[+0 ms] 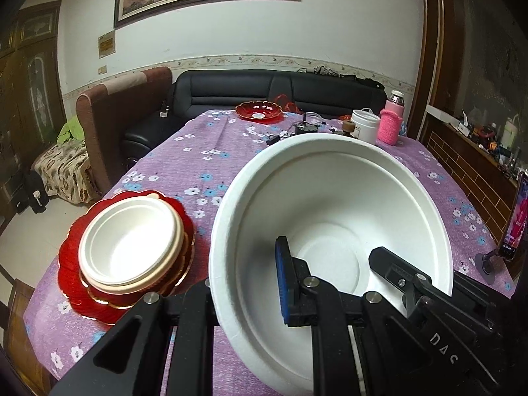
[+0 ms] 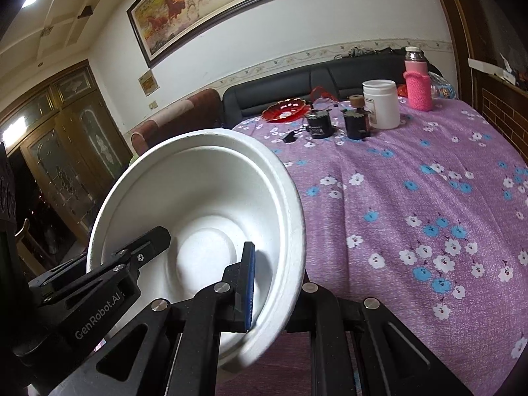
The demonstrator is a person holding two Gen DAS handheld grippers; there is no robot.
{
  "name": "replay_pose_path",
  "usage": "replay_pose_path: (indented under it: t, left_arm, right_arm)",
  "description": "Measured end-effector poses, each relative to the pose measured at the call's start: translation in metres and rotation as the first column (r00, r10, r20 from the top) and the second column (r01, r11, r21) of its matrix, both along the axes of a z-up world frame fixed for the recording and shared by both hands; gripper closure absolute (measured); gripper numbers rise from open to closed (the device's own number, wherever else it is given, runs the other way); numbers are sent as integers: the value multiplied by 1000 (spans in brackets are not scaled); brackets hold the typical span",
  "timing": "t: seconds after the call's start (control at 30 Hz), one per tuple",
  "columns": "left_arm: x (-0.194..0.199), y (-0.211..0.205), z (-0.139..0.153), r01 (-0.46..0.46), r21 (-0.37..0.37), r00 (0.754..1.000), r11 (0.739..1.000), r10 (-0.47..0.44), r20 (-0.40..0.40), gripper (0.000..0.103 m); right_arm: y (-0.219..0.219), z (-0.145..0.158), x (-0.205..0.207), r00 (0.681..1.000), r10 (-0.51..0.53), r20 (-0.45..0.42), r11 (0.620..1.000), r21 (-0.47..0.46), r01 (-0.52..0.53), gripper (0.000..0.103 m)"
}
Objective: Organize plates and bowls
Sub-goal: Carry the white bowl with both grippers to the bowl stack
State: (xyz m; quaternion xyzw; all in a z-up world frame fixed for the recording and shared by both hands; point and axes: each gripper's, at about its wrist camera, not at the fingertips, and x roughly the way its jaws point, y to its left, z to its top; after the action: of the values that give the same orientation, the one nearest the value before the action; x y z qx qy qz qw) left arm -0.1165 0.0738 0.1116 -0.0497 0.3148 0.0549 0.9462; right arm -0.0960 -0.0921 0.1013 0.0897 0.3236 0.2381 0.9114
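Observation:
Both grippers hold the same large white bowl, lifted above the purple flowered tablecloth. In the left wrist view the bowl [image 1: 333,211] is tilted; my left gripper [image 1: 250,283] pinches its left wall, one blue-padded finger [image 1: 283,280] inside. The right gripper's finger [image 1: 396,267] reaches in from the right. In the right wrist view the bowl [image 2: 198,198] is clamped by my right gripper [image 2: 274,293] on its right wall, blue pad [image 2: 249,283] inside; the left gripper's finger [image 2: 145,244] is opposite. A stack of white bowls [image 1: 132,244] sits on red plates [image 1: 76,283] at the table's left.
A red scalloped dish [image 1: 259,110] sits at the far table edge. A white jar [image 1: 364,125], pink knitted bottle [image 1: 392,122] and small dark jars [image 2: 336,123] stand at the far right. A phone on a stand [image 1: 514,224] is at the right edge. A black sofa [image 1: 264,89] lies behind.

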Motion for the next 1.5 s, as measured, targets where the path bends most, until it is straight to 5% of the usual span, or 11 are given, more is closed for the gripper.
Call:
replay_pose_path:
  t: [1.07, 1.5]
  left_arm:
    - [-31, 81, 5, -128, -30, 991, 991, 129, 21, 87]
    - [3, 158, 8, -301, 60, 952, 952, 303, -34, 81]
  right_arm:
    - [87, 15, -11, 992, 122, 37, 989, -90, -119, 89]
    - [188, 18, 37, 960, 274, -52, 951, -132, -279, 88]
